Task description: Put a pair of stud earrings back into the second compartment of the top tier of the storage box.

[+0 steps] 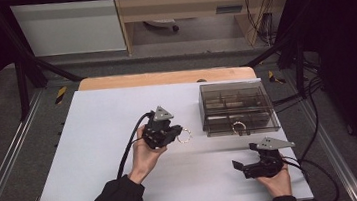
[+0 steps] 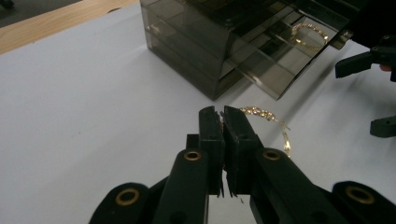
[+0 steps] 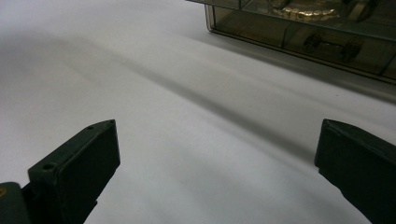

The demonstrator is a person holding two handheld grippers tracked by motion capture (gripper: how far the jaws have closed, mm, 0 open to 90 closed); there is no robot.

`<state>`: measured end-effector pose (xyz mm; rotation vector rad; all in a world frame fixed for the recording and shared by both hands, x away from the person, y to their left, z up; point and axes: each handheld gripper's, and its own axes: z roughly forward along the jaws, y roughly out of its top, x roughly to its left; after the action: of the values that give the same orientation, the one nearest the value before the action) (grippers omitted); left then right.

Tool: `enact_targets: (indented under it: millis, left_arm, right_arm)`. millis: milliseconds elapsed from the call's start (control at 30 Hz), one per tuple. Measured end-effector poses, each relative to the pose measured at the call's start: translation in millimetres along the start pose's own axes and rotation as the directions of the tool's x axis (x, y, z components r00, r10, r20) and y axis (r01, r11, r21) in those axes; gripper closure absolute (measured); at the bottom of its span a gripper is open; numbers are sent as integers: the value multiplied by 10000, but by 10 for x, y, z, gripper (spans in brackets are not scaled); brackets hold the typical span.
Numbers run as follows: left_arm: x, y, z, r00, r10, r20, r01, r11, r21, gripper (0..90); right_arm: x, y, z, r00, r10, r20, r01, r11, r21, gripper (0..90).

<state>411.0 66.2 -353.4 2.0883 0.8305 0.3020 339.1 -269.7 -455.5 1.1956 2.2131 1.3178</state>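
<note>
The left gripper [image 2: 223,116] pinches a gold beaded bracelet [image 2: 268,122], its near side hidden behind the jaws, beside the smoky transparent plastic drawer box [image 1: 236,105]. The right gripper [image 3: 217,158] gapes wide near the white table's [image 1: 95,139] front edge.

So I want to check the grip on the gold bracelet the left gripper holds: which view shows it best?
The left gripper view: the left gripper has its jaws shut on the gold bracelet, seen close, its beads curving right. The high view shows it as a small ring beside that gripper. The right gripper view faces the white table.
</note>
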Motion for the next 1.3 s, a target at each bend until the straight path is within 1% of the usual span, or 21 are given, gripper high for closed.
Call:
enact_targets:
  millis: [267,367,500,600,900,967,1067,1133,1300]
  left_arm:
    - [-195,240,134,9993,306,229,-305,9995,-30,862]
    - [-256,316,175,9989,339,317,-337,9994,-69,862]
    - [-345,414,253,9980,528,333,-527,9986,-42,862]
    - [-401,479,320,9978,527,399,-525,9986,-52,862]
    - [-572,628,535,9961,711,521,-711,9975,-20,861]
    - [-608,654,586,9959,702,575,-701,9975,-41,861]
    - [-660,692,668,9953,744,615,-749,9972,47,861]
    - [-692,718,731,9955,698,634,-706,9975,102,861]
    - [-741,787,879,9952,739,646,-751,9970,175,861]
  right_arm:
    - [0,2,-5,10000,27,-10,-27,10000,-27,5]
    - [1,3,-8,10000,29,-7,-29,10000,-42,5]
    - [2,2,-6,10000,31,-8,-31,10000,-31,5]
    - [1,2,-8,10000,21,-10,-21,10000,-40,5]
    - [0,3,-12,10000,7,-28,-8,10000,-43,5]
    - [0,3,-12,10000,6,-18,-6,10000,-36,5]
    - [3,2,-7,10000,18,-24,-18,10000,-37,5]
    - [2,2,-8,10000,12,-23,-12,10000,-39,5]
    - [1,3,-13,10000,23,-29,-23,10000,-75,5]
